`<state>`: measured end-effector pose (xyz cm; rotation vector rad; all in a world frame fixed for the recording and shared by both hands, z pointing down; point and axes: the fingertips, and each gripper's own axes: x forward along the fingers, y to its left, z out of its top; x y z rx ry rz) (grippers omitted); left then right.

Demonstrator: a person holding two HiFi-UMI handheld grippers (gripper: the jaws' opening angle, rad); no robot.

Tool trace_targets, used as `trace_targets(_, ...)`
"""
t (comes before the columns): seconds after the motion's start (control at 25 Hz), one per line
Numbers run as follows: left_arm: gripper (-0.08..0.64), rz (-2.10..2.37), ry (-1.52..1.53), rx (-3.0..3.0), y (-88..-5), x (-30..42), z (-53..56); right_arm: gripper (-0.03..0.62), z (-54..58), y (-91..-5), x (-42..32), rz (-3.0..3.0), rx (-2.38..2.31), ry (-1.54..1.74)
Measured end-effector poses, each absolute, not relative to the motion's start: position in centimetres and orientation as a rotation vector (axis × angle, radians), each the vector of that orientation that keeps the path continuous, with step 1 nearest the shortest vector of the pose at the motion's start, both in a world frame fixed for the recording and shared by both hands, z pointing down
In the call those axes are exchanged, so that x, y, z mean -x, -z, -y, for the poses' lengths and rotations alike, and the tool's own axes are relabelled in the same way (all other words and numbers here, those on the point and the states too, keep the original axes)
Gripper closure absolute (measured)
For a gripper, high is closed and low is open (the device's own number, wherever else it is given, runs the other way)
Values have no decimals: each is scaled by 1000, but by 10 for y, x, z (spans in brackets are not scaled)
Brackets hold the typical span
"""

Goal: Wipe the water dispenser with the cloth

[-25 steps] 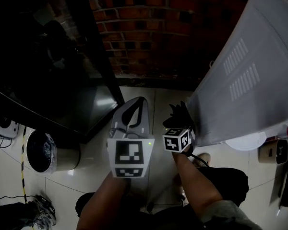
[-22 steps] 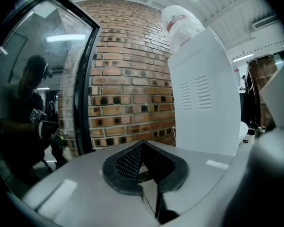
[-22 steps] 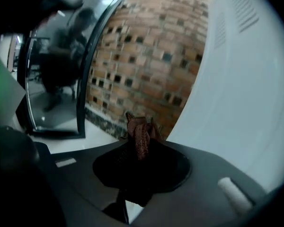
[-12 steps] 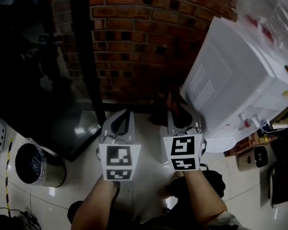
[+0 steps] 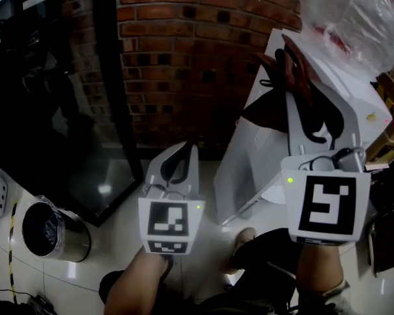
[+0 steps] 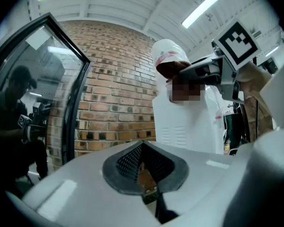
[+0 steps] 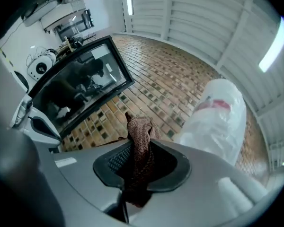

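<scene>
Within the last second the right gripper (image 5: pixel 313 107) has climbed from down near the foot of the tall white plastic water dispenser (image 5: pixel 259 169) to its upper part, just below the big bottle wrapped in a clear plastic bag (image 5: pixel 345 12) that sits on top. Its jaws have not let go on the way: they are clamped on the reddish-brown knitted cloth (image 5: pixel 284 67), which sticks out beyond the tips and hangs down between the pads. The cloth now lies in front of the cabinet's top edge, though we cannot tell whether it already touches the plastic. The left gripper (image 5: pixel 182 159) has risen a little too; its jaws are closed together and carry nothing that we can make out, and it hangs beside the cabinet, facing the red brick wall (image 5: pixel 184 58). We read this as the approach to the wipe: the cloth is up where a downward stroke could begin, and it needs pressing against the panel.
</scene>
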<state>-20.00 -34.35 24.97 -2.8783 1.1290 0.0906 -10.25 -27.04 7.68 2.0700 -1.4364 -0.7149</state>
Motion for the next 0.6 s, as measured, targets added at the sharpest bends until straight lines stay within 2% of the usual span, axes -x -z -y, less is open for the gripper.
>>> trace_targets(0.24, 560, -1105, -113, 2878, -241, 189, 335, 497, 273, -40, 86, 1291, -2005, 820)
trace_targets(0.6, 560, -1151, -40, 2877, -259, 199, 339, 497, 285, -115, 73, 1250, -1922, 651)
